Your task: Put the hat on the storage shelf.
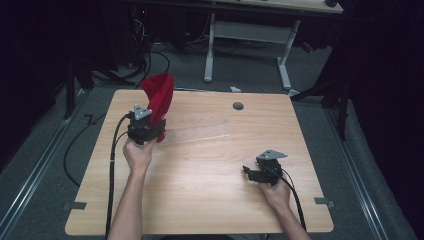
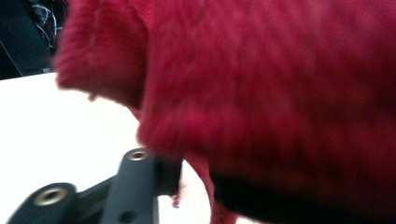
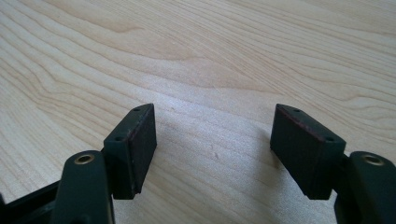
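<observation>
High view: red cloth lifted at tabletop's far left

Red cloth (image 1: pixel 159 97) hangs raised against the left gripper (image 1: pixel 146 131); whether its fingers still pinch it I cannot tell. Right gripper (image 1: pixel 252 172) rests spread, empty. Next likely: lay the cloth flat.

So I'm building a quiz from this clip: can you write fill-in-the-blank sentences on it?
1. The cloth at the left hand-held gripper is ____ in colour.
2. The right hand-held gripper has its jaws ____.
3. The table top is made of ____.
Missing words: red; open; wood.
</observation>
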